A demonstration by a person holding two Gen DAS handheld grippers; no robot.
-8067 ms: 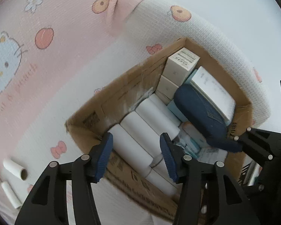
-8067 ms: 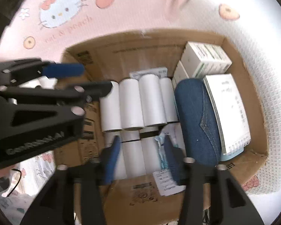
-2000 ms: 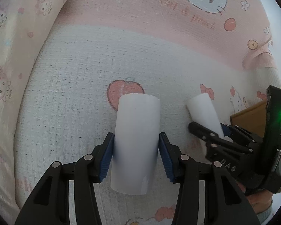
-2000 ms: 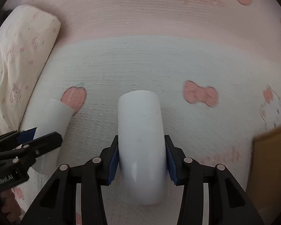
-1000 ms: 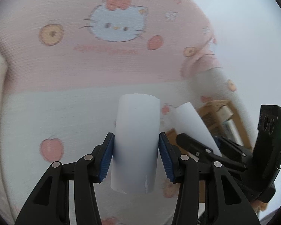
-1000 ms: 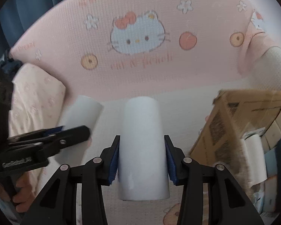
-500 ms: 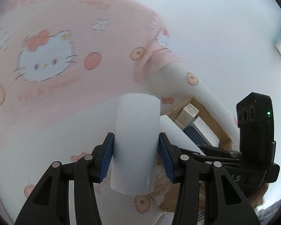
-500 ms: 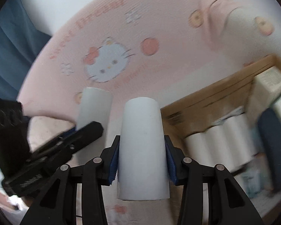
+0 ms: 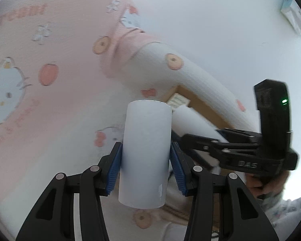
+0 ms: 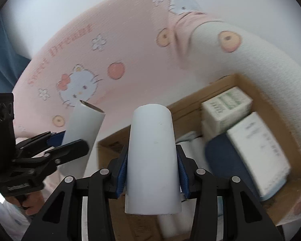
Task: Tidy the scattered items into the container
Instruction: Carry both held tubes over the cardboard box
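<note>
A white roll is clamped in the left tongs. Another roll is clamped in the right tongs, above the cardboard box.

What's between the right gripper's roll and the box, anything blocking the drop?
Nothing visible. The right gripper holds its white roll above the open cardboard box, no lid. The box is nearly full, though: rolls, cartons and a denim pouch crowd the floor.
</note>
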